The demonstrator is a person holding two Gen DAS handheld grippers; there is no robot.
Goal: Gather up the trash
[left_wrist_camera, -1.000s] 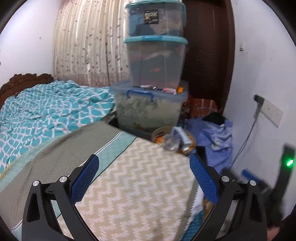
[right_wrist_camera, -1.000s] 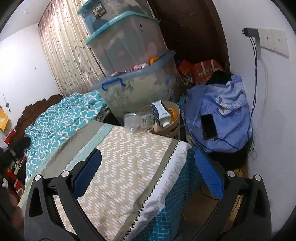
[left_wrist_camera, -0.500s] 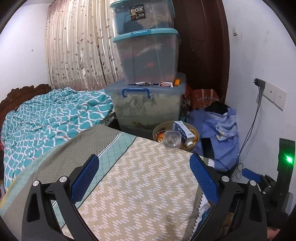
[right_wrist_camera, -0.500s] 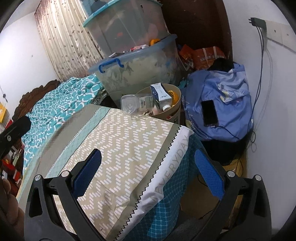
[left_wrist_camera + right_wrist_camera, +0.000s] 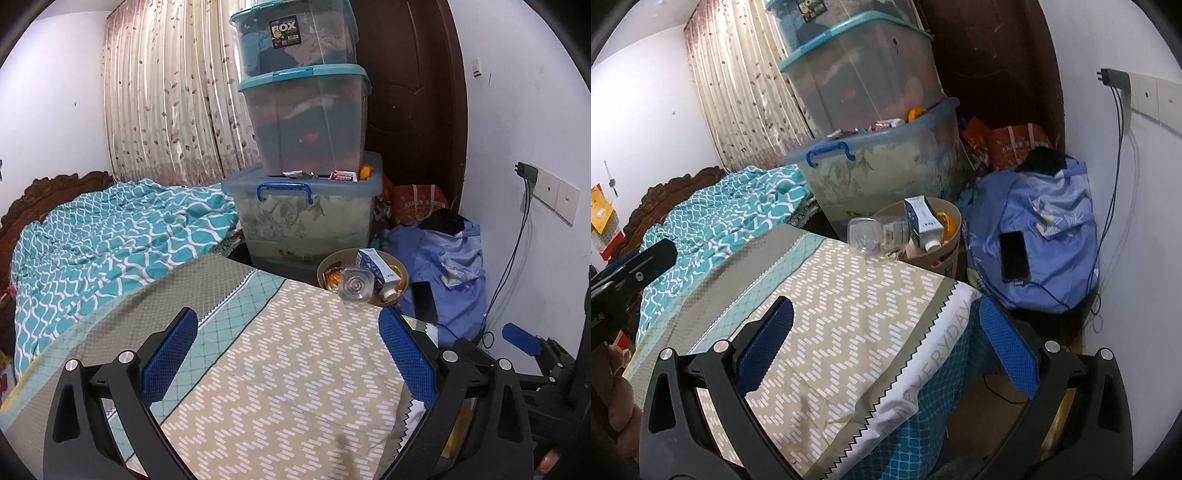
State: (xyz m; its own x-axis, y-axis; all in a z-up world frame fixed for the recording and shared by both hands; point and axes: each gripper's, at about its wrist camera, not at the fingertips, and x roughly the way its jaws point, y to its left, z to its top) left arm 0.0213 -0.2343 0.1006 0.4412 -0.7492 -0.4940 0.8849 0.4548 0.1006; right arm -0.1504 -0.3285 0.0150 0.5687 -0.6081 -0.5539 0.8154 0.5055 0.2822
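Left gripper (image 5: 288,354): jaws wide apart and empty, blue pads (image 5: 170,356) framing the lower centre of the left wrist view, above the zigzag-patterned bedspread (image 5: 295,387). Right gripper (image 5: 886,350): jaws likewise wide apart and empty, low in the right wrist view over the same bedspread, whose white hem printed "EVERYDAY" hangs at the bed corner in the lower centre.

Beyond the far edge of the bed, centre right in both views, stands a round tan trash bin (image 5: 327,264) (image 5: 955,243) holding the trash: a clear plastic bottle (image 5: 354,288) (image 5: 877,234) lying on its side with its base toward the cameras and projecting over the rim, a blue-and-white carton (image 5: 376,267) (image 5: 921,218) tilted beside it, and orange wrappers (image 5: 334,277).

Behind the bin, three lidded plastic storage boxes (image 5: 306,122) are stacked, the top one labelled "BOX". To the right of the bin, a blue cloth bag (image 5: 1045,243) carries a dark phone (image 5: 1014,256) with a cable attached. A teal patterned quilt (image 5: 103,229) covers the bed at left, with a curtain (image 5: 166,103) at upper left.
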